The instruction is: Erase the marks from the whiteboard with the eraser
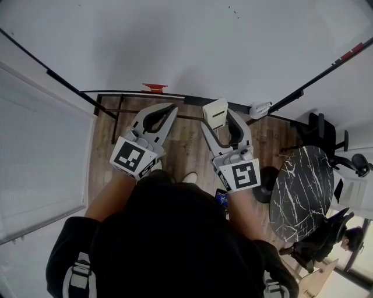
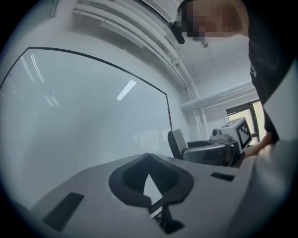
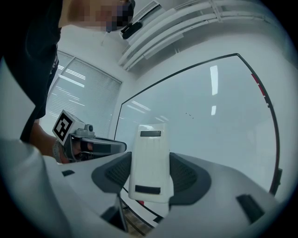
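White eraser (image 3: 150,162) clamped upright in right tongs (image 3: 150,173), held low and short of the whiteboard (image 1: 175,46), not touching. A few faint specks (image 1: 236,16) high on the board, otherwise clean. Left tongs (image 2: 148,157) pinched together on nothing, just beside the right. Step judged: approach, wiping not yet begun. Next: lift eraser to the specks, press pad flat, rub across

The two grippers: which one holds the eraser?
The right gripper: its fingers are shut on the white eraser. The left gripper has its fingers together, with nothing between them.
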